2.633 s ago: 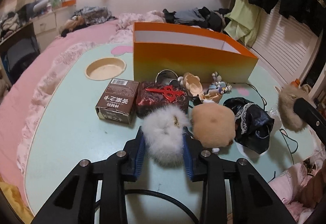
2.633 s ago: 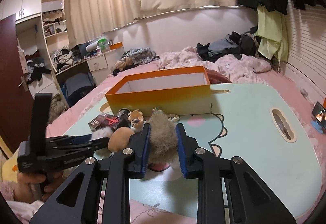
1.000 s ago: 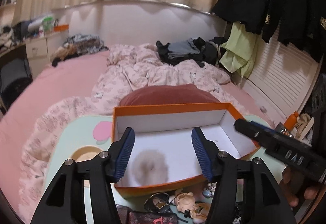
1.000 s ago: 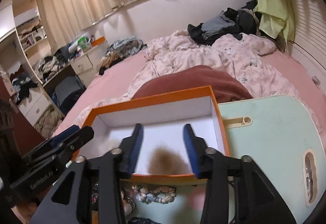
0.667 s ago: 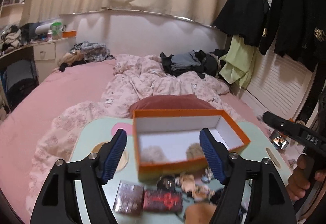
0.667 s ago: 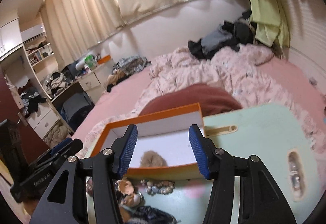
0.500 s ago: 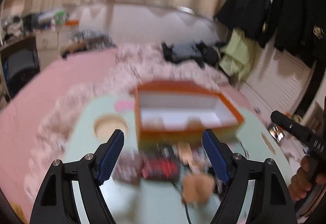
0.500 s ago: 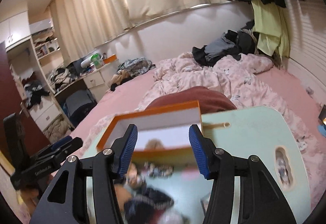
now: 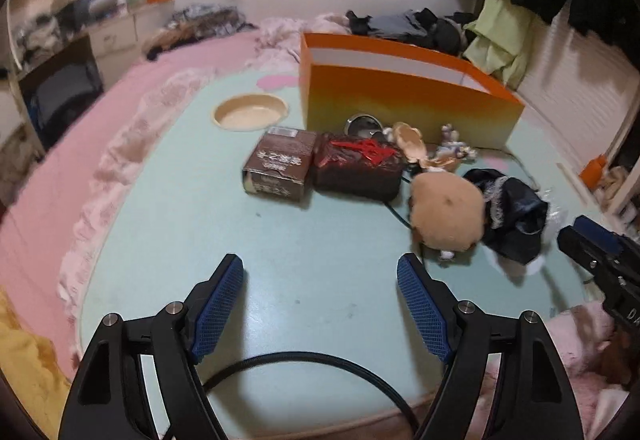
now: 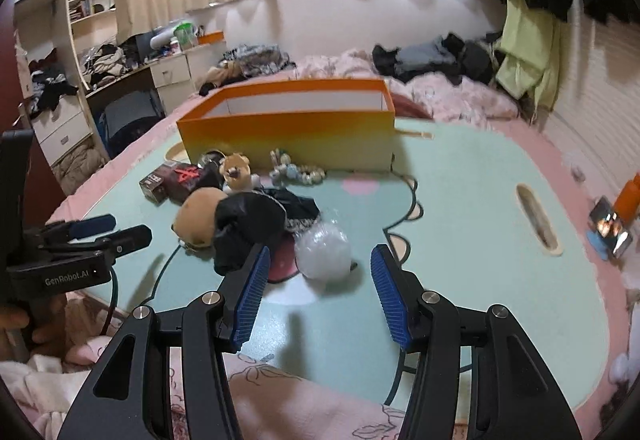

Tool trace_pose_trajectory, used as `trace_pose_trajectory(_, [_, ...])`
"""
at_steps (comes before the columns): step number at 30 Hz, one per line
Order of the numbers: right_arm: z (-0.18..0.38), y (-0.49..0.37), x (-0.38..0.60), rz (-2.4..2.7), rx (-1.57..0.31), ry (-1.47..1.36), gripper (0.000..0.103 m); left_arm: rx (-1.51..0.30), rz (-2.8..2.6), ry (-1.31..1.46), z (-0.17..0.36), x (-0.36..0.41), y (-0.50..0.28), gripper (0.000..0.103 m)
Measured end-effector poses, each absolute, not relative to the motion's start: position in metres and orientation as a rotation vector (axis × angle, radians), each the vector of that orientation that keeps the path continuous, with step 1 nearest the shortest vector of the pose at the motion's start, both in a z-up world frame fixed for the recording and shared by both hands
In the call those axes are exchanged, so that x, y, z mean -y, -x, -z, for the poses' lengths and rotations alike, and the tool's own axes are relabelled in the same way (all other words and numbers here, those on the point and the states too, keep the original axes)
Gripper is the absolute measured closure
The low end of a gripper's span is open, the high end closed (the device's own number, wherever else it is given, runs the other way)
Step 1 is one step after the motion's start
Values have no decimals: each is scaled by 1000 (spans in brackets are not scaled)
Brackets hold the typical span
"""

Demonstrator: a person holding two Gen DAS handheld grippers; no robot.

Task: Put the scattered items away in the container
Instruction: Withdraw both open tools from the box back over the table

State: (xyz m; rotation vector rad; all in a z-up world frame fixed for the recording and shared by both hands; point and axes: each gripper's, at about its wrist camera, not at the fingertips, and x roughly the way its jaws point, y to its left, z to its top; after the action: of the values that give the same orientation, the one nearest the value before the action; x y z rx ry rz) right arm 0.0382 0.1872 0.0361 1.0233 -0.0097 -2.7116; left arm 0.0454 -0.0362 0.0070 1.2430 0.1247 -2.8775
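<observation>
1. So, progress check: most of the clutter is not in the tall orange cardboard box with the white inside (image 9: 408, 99) yet. From these low angles I can't see its floor, so whether anything's in there already, no idea.

2. Left on the mint-green tabletop (image 9: 200, 207), bunched in front of the box's near wall:
   - brown printed carton (image 9: 278, 165), lying flat at roughly 11 o'clock in the left wrist view
   - dark glossy packet with a red emblem (image 9: 358, 165), touching the carton's right side
   - tan fuzzy round plush (image 9: 446, 213) at about 1 o'clock
   - black lace-trimmed cloth bundle (image 10: 250, 228), right up against the plush
   - crumpled clear plastic ball (image 10: 322, 250), just beside the cloth
   - little figures and beads (image 10: 296, 173) plus a small round metal tin (image 9: 362, 123) by the box wall

3. Tools: left gripper (image 9: 320, 304) has its blue pads spread wide with nothing between them, just bare table. Right gripper (image 10: 316, 296) is also apart and empty, with the plastic ball dead ahead at 12 o'clock, just beyond the tips.

4. My guess is we're somewhere in the middle at best, with a whole pile to move.

5. Box itself: long, open-topped, upright, sitting at the far side of the table. The orange fades to yellow low on the front.
</observation>
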Motion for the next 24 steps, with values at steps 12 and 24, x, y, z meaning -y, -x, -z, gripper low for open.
trace_pose_trajectory(12, [-13, -23, -193, 2762, -86, -1227, 40, -3, 2874, -1250, 1, 25, -43, 0])
trace_pose_trajectory(24, [-16, -26, -194, 2730, -17, -1200, 37, 0, 2882, -1245, 1, 24, -43, 0])
